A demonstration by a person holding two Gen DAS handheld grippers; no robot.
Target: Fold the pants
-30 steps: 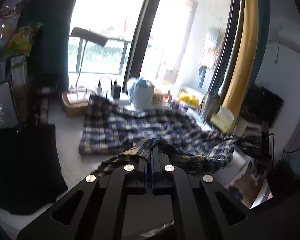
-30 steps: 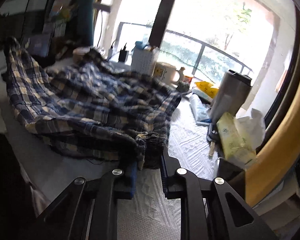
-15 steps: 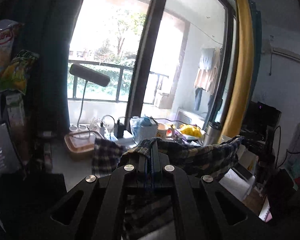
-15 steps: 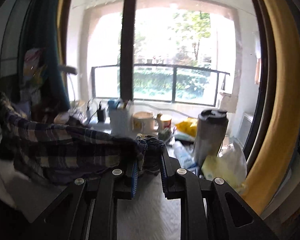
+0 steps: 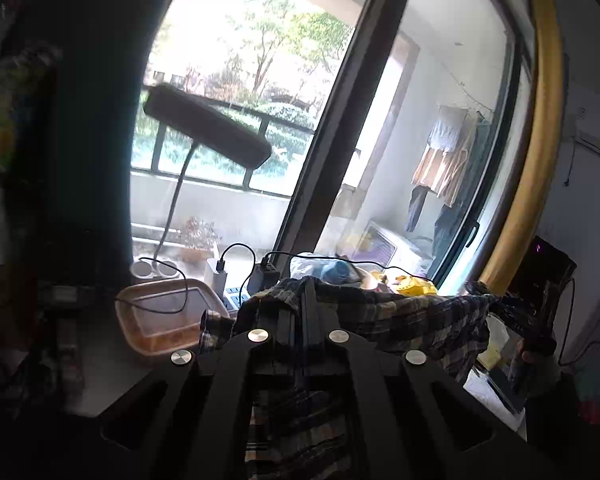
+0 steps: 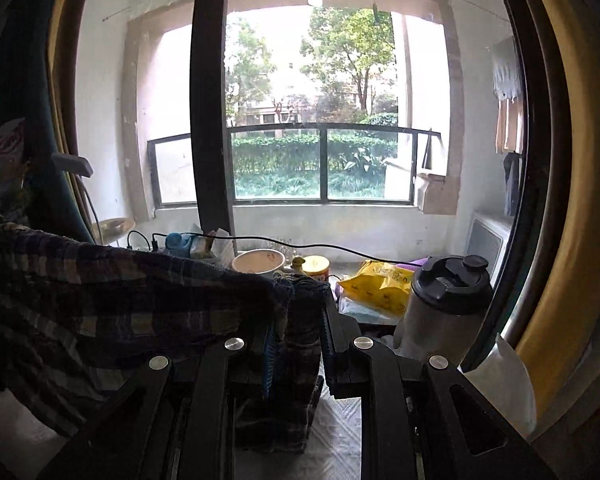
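Pants (image 6: 132, 304): plaid, lifted off the surface and strung between your two grippers, most of the cloth hanging below the held edge.

Left gripper (image 5: 305, 304): fingers together, clamped on a thin pinch of the top edge. Cloth drapes over the fingertips and drops down in front of the camera.

Right gripper (image 6: 298, 320): fingers a little apart but gripping, with a thick bunched wad of the pants wedged between them. The gathered hem or waistband explains the gap.

My read on why it's held like this: you've got one edge by its two ends, so gravity pulls the fabric straight and you can lay it back down flat or doubled. The edge sags somewhat between the grips, so it's not fully taut.

Clutter along the far edge of the surface, under the window: a clear plastic tub (image 5: 160, 316) at the left end, chargers with cables, a paper cup (image 6: 259, 261), a yellow snack bag (image 6: 376, 284), and a steel tumbler with a black lid (image 6: 444, 312) at the right end. Keep the hanging cloth off the tumbler and cup when you set it down.

Writing: the yellow bag and the snack packets at far left carry print, but it's too blurred to read. No legible brand anywhere.
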